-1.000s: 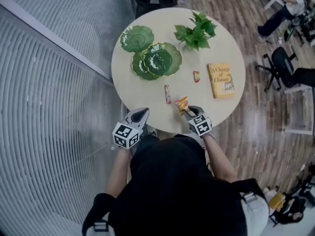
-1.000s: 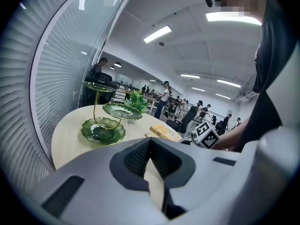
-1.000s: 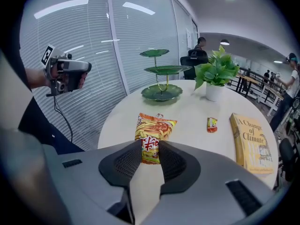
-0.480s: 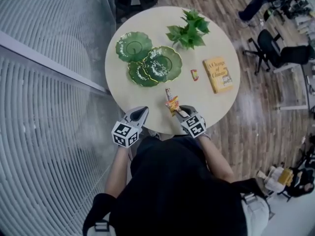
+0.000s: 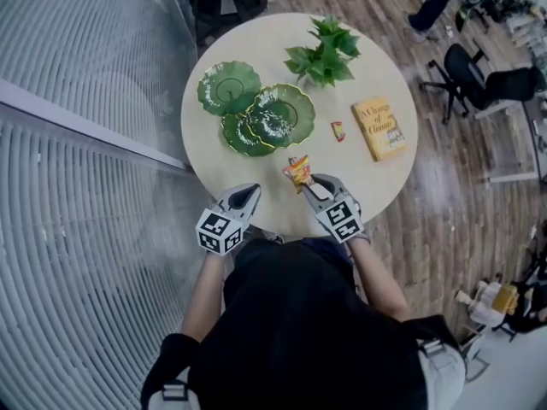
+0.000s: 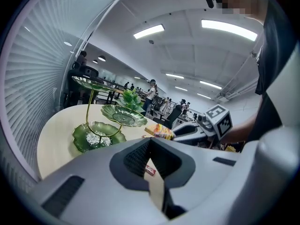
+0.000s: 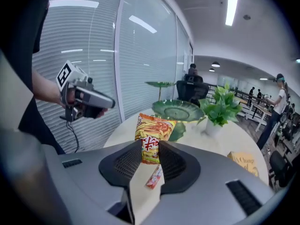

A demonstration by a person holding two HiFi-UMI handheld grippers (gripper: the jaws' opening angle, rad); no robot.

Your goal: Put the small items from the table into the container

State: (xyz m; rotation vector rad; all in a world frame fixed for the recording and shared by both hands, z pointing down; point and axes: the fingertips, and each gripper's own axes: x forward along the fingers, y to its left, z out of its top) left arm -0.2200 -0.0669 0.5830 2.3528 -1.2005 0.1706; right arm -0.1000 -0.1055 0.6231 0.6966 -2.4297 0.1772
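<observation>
My right gripper point(image 5: 309, 184) is shut on an orange-yellow snack packet point(image 5: 297, 173), held upright above the table near its front edge. In the right gripper view the packet point(image 7: 152, 137) stands pinched between the jaws. Under it a thin red-and-white stick packet point(image 7: 154, 176) lies on the table. A small red sweet point(image 5: 338, 131) lies beside the book. The container, a green leaf-shaped tiered dish stand point(image 5: 256, 114), stands just beyond the packet, its middle dish point(image 7: 176, 109) ahead of the jaws. My left gripper point(image 5: 242, 199) hovers shut and empty at the table's near edge; between its jaws the stick packet point(image 6: 150, 170) shows.
A potted green plant point(image 5: 323, 54) stands at the back of the round table point(image 5: 376, 186). A yellow book point(image 5: 380, 128) lies at the right. A glass wall with blinds point(image 5: 85, 186) runs along the left. Office chairs point(image 5: 466, 67) stand on the wooden floor at the right.
The right gripper has risen with the snack packet, lifting it off the table and carrying it toward the green dishes. The left gripper has stayed shut and barely shifted.
</observation>
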